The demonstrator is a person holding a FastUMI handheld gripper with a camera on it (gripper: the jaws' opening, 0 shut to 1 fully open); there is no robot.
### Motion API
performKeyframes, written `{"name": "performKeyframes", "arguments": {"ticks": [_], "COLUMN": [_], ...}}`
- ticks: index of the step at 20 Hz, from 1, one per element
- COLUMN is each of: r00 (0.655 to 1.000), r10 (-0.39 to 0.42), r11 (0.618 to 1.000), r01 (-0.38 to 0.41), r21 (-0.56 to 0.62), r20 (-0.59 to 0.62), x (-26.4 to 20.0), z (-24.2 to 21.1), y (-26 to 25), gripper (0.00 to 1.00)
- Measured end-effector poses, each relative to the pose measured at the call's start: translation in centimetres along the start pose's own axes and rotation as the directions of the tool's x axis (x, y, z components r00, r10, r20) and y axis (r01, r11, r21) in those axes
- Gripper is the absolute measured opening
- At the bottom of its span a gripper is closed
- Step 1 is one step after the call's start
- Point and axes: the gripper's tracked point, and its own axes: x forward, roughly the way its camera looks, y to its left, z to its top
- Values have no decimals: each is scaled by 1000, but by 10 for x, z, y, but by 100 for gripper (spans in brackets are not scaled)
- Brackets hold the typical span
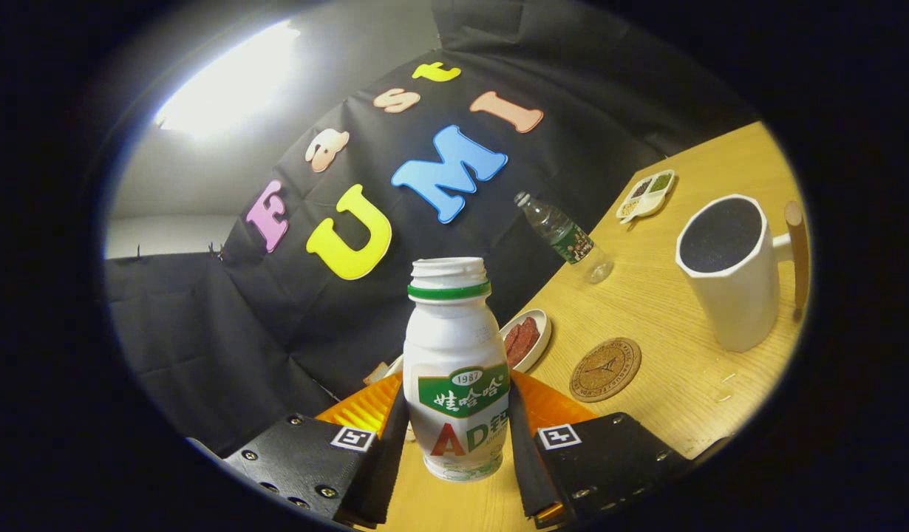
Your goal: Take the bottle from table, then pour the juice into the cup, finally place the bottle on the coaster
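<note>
A white juice bottle (456, 362) with a green neck ring, a green label and no cap stands between my fingers, and my gripper (457, 432) is shut on its lower half. The whole view is tilted, so the bottle seems lifted off the wooden table (676, 399). Beyond the fingers to the right lies a round cork coaster (605, 369). Further right stands a white cup (729, 272) with a wooden handle and a dark inside.
A clear water bottle (565, 238) with a green label stands behind the coaster near the black cloth wall. A small oval dish (529, 338) with red slices sits just behind the juice bottle. A white divided tray (647, 195) lies at the table's far end.
</note>
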Motion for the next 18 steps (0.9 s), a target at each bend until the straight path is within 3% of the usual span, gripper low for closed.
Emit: {"name": "performKeyframes", "arguments": {"ticks": [9, 18], "r00": [998, 993], "r10": [-28, -34], "r11": [977, 914], "r01": [16, -15], "r21": [211, 406], "r20": [55, 114], "x": [-2, -9], "z": [29, 59], "y": [-13, -25], "gripper": [65, 65]}}
